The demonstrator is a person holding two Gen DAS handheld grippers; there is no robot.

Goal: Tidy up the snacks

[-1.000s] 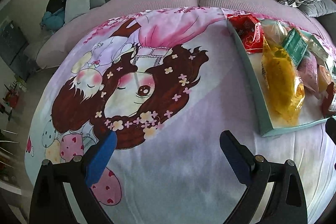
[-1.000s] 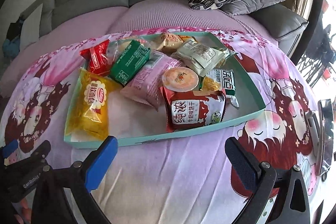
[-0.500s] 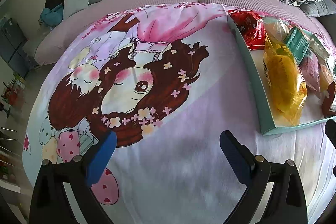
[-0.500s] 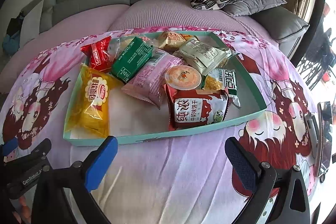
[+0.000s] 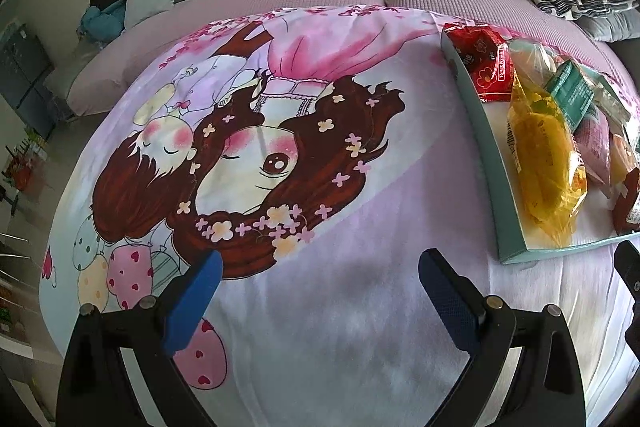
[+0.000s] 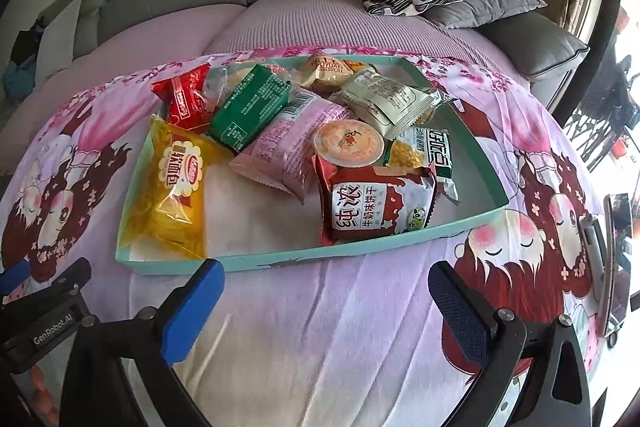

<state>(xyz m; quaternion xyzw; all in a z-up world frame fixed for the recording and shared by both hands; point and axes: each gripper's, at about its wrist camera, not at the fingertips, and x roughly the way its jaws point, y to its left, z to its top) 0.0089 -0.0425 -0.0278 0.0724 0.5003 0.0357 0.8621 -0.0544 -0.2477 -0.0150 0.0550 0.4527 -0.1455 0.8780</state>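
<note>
A grey sofa backs a table under a pink cartoon-print cloth [image 6: 320,327], where a shallow teal cardboard tray [image 6: 360,251] holds every snack in view. Over the last second both views only crept closer; the packets kept their places. The yellow cellophane packet [image 6: 176,187] runs lengthwise away from the right tool [image 6: 326,303], along the tray's left wall. Both it and the left tool [image 5: 320,283] gape wide, holding nothing.
</note>
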